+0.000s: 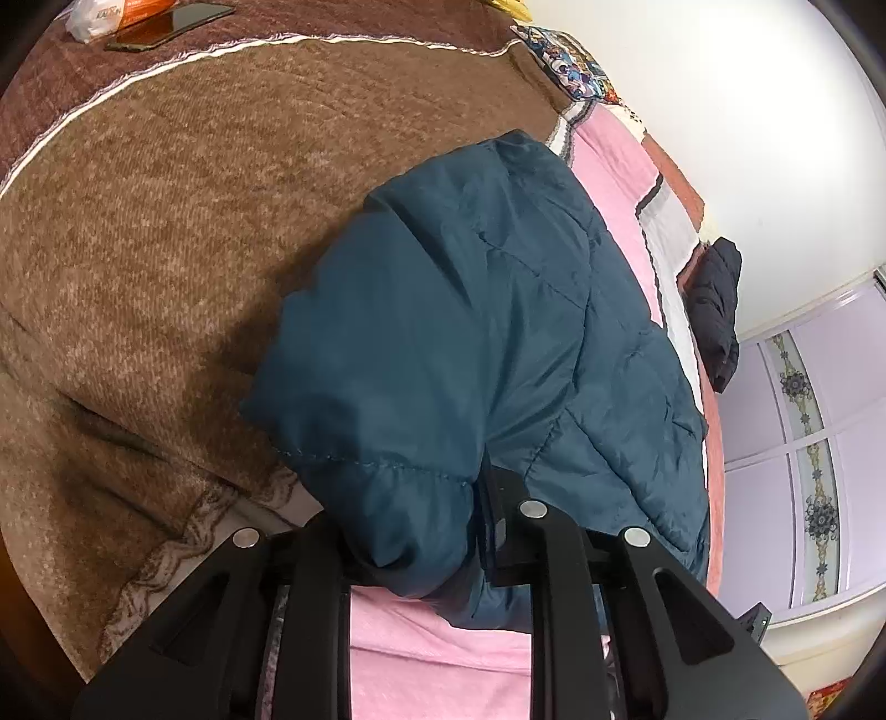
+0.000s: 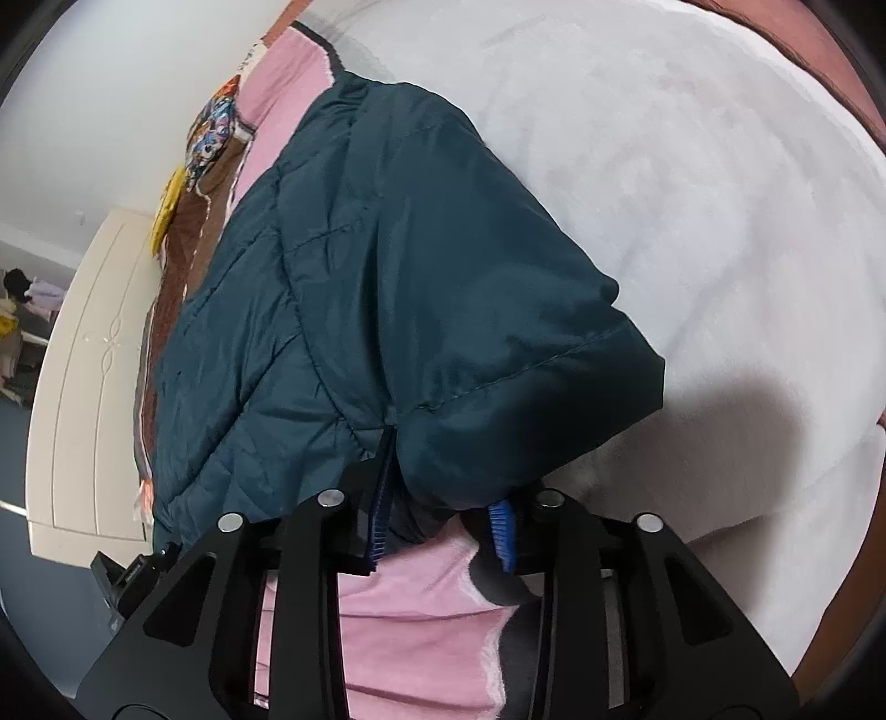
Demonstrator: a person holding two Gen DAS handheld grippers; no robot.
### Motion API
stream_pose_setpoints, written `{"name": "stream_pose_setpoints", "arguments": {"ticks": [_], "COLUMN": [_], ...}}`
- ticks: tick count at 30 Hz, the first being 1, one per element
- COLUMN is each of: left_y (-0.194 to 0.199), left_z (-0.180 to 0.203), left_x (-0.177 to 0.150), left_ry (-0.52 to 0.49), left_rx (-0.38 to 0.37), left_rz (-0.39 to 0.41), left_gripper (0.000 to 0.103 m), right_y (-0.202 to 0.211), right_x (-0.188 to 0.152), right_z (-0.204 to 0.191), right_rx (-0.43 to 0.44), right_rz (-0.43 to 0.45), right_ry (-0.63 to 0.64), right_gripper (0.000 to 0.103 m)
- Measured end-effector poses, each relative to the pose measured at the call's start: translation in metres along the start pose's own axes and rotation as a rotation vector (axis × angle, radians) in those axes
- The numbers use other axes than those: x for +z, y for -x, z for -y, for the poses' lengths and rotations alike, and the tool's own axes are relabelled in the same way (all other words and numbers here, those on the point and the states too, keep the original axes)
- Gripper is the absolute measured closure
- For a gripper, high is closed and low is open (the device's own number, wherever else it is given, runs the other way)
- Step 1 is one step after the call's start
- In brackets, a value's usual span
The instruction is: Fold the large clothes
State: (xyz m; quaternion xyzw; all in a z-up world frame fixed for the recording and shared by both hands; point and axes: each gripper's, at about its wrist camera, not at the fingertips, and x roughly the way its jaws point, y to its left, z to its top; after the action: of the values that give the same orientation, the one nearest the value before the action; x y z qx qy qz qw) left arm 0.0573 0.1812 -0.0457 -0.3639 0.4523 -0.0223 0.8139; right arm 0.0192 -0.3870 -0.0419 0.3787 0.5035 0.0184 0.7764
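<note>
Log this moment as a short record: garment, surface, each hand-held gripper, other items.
garment: teal quilted jacket, folded into a bundle, sleeve cuffs toward both cameras
surface: bed with a pink blanket, brown blanket to one side
left hand-held gripper: closed on a jacket cuff
right hand-held gripper: jacket edge between its fingers, blue pads visible, grip unclear
other items: phone on the brown blanket, dark garment at the bed's far edge
</note>
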Motion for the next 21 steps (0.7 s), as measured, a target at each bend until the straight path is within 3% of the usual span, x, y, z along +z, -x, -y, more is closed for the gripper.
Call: {"name": "stream_pose_setpoints", "arguments": {"ticks": [10, 14, 21], "left_y": [-0.003, -0.006, -0.012], "left_z": [-0.003, -0.001, -0.008], "left_x": [-0.001, -0.001, 0.003], "left_ry": [0.005, -0.015, 0.036], "left_rx": [0.006, 0.027, -0.02], "left_rz": [0.001, -0.004, -0.003], "left_gripper": [0.071, 0.055, 0.044], "right_y": [0.005, 0.015, 0.041], "right_x": [-0.001, -0.006, -0.014], "right_z": [0.003, 0.003, -0.001], "right_rx": [-0.038, -0.071, -0.154], "right_rz": [-0.022, -0.031, 0.019], "right_ry": [0.008, 0.032, 0.08], "right_gripper": [0.059, 0.058, 0.058]}}
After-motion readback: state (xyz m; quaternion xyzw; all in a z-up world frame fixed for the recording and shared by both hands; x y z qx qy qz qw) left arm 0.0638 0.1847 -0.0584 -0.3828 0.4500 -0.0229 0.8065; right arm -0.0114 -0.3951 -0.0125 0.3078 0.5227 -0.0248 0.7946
